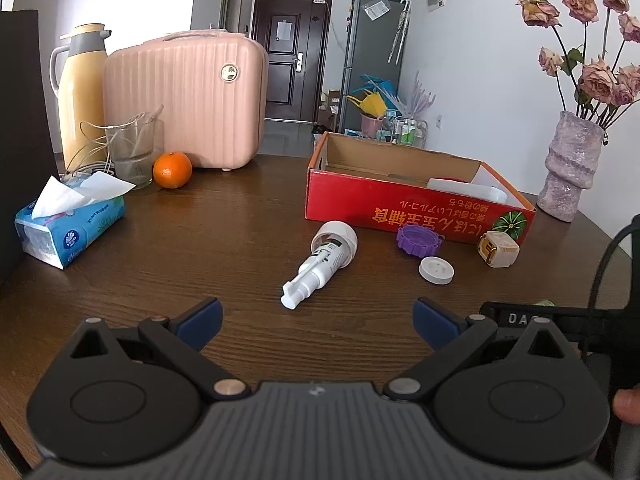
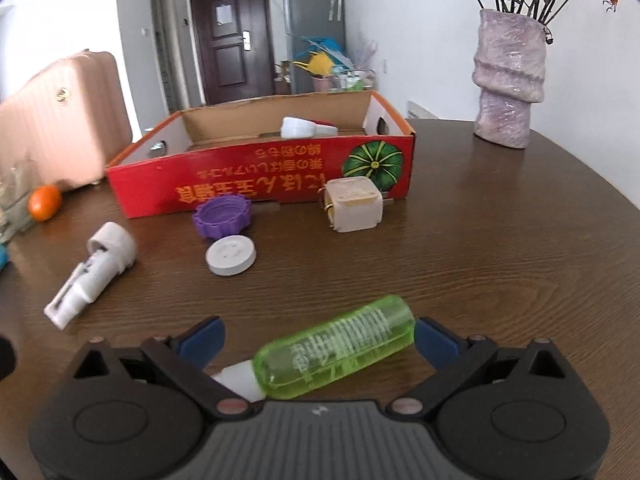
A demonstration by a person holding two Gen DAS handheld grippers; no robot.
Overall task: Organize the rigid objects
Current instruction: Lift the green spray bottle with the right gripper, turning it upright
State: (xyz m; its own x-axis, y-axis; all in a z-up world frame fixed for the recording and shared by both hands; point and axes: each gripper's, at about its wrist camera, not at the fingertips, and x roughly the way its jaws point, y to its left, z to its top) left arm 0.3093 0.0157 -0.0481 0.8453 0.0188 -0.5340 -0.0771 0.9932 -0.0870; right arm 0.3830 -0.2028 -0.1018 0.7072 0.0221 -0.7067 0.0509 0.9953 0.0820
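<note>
Green bottle (image 2: 340,350) between spread right fingers (image 2: 434,340) | left fingers (image 1: 200,318) spread, empty

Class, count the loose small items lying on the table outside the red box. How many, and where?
5: white spray bottle at left, purple cap and beige cube beside the red box, white disc nearer, green bottle between the right gripper's jaws.

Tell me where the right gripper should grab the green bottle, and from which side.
Grip the green bottle across the middle of its clear body, coming down from above. It lies on its side on the table, slanted between the fingers of the open right gripper, white cap toward the gripper body. Turning the wrist so the pads meet the long sides squarely would probably help; the rounded ends look likelier to slip.
</note>
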